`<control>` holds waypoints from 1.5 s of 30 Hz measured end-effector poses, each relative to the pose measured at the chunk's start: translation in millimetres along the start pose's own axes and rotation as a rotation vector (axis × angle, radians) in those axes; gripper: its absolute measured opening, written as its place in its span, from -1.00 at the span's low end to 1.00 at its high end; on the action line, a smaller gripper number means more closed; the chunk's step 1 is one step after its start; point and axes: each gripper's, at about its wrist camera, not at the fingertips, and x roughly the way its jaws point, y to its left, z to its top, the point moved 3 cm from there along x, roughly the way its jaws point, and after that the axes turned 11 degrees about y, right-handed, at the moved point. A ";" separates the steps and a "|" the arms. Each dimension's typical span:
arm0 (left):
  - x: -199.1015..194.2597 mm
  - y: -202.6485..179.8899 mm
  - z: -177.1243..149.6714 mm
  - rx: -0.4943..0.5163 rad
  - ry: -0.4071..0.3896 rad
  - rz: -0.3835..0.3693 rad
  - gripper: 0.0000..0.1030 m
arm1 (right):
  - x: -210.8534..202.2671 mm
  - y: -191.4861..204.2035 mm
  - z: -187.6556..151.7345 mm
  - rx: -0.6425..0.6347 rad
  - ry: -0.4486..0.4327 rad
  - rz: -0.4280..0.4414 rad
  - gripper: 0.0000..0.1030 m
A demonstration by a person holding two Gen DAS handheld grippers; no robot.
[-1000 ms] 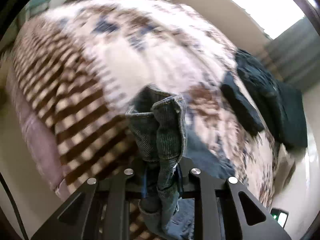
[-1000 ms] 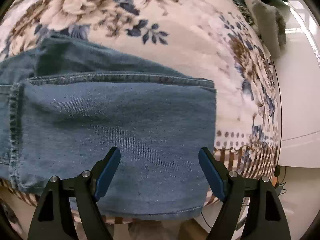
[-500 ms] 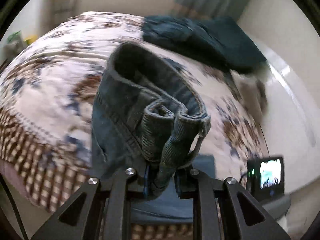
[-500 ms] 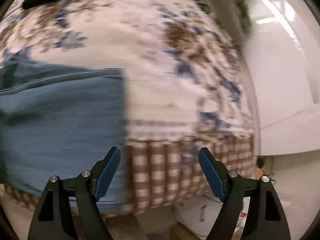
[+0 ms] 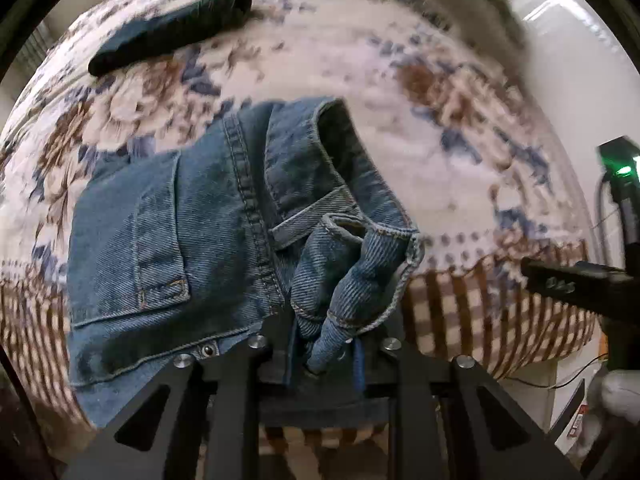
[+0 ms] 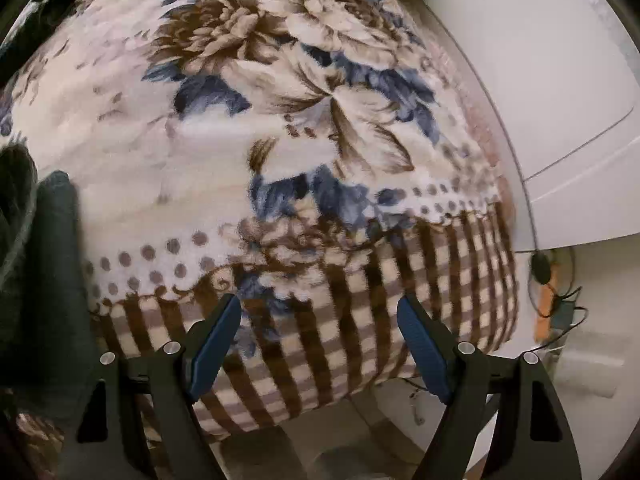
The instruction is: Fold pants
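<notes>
My left gripper (image 5: 324, 354), its jaws just eased slightly, pinches a bunched fold of the blue denim pants (image 5: 168, 240) over the floral plush blanket (image 5: 400, 92). My right gripper (image 6: 318, 346) gapes wide and empty above the blanket's checked border.

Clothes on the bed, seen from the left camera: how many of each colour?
Blue denim pants, pinched in the left tongs: 1
Dark folded garments at the far side of the blanket: at least 1; the blur hides more
Total: at least 2
</notes>
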 end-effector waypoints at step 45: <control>-35.6 233.5 37.4 -0.426 0.028 0.034 0.99 | -24.9 51.1 -12.7 -0.043 0.231 0.624 -0.55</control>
